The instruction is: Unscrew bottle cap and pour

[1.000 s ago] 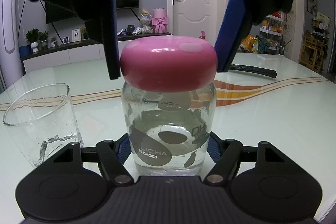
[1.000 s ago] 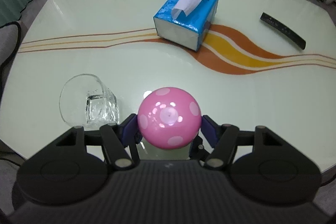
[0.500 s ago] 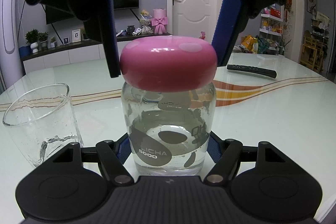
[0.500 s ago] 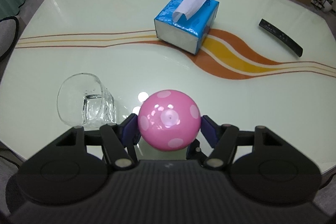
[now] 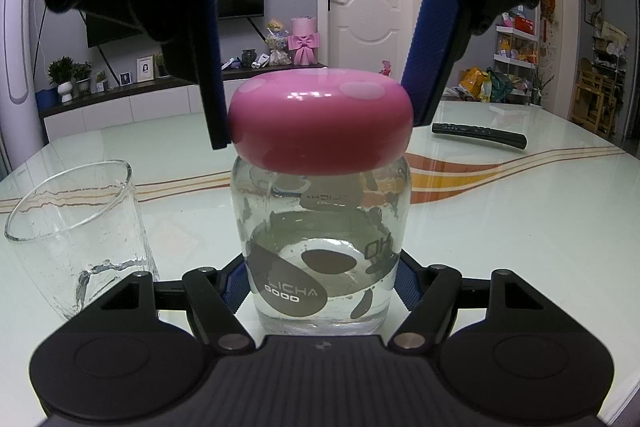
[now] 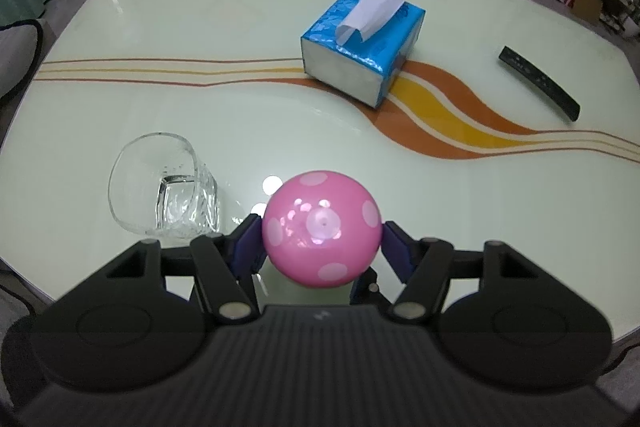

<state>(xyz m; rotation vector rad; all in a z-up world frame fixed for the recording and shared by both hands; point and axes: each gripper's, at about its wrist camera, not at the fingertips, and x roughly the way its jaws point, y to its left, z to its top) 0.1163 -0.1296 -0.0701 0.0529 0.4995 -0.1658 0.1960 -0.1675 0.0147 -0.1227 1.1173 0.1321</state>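
Right tool (image 6: 322, 247) closer round cap (image 5: 320, 121); label "GOOD", perhaps.

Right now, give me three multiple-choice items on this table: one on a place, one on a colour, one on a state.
1. The blue tissue box sits on:
A. the orange stripe
B. the chair
C. the floor

2. The round spotted cap on the clear glass bottle is:
A. green
B. pink
C. white

3. The clear drinking glass is:
A. brim-full
B. overturned
C. upright, nearly empty

Answers: A, its corner overlaps the stripe; B, pink from both views; C, it stands mouth up with only traces of water inside.
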